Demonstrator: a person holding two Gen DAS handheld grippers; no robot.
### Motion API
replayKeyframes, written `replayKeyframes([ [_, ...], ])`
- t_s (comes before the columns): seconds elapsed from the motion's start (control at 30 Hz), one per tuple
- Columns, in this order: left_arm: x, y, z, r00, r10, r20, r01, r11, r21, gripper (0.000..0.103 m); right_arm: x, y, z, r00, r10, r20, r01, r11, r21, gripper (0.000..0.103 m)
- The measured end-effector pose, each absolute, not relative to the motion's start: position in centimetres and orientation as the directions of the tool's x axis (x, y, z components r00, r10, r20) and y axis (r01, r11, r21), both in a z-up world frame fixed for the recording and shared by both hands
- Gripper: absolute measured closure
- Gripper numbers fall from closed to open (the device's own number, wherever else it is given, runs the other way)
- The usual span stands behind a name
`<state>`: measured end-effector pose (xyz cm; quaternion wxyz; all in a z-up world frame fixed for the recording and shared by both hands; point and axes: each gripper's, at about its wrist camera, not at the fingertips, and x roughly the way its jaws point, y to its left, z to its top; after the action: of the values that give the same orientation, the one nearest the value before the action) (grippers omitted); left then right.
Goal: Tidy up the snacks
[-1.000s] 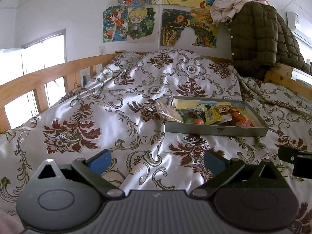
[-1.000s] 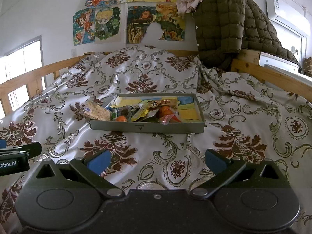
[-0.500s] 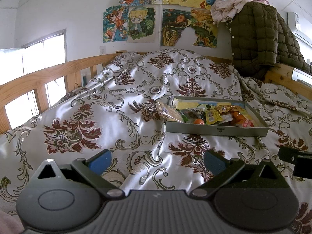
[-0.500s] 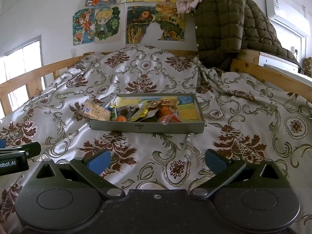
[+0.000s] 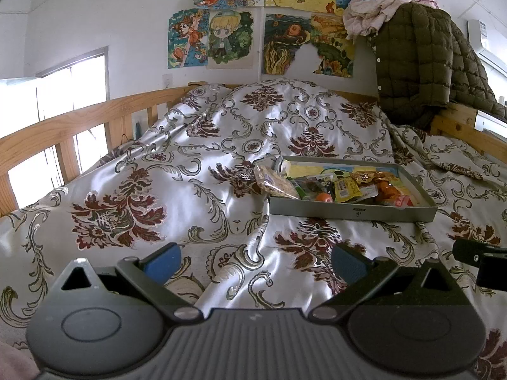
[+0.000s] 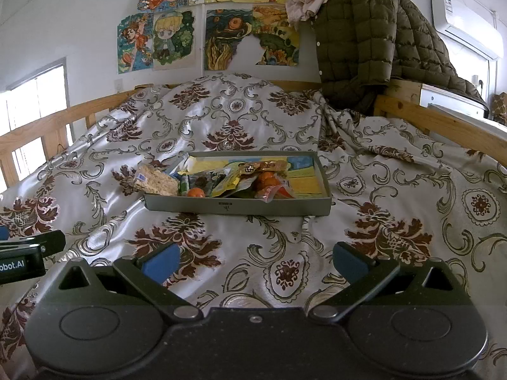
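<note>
While nothing has shifted versus a second ago, same pose on both cams. Left gripper spread wide, holding nothing, hovering low over the patterned bedspread, near edge. Right gripper likewise spread, nothing between the blue pads, just right of the left one; left gripper's side visible at the left edge of the right cam. Grey tray sitting on the bedspread further out, centre in the right view, right of centre in the left view, well apart from both tools. Snacks piled inside: orange round item at the near wall, yellow packet mid-tray, orange-red wrappers to its right. Cracker pack tilted over the tray's left rim, half outside. Right part of the tray floor bare. Olive jacket draped over the far right bed rail; drawings on the far wall.
</note>
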<state>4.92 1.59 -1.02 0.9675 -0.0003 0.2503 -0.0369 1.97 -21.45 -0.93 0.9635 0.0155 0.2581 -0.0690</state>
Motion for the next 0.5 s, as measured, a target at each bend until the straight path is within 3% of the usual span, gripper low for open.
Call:
replayKeyframes([
  [0.5,4.95,1.71,-1.00,0.870,-0.076,-0.487,0.075,0.997,-0.023,0.000,1.99,-21.44,-0.89,0.857,-0.126,-0.500,0.141,0.990,-0.008,0.001],
])
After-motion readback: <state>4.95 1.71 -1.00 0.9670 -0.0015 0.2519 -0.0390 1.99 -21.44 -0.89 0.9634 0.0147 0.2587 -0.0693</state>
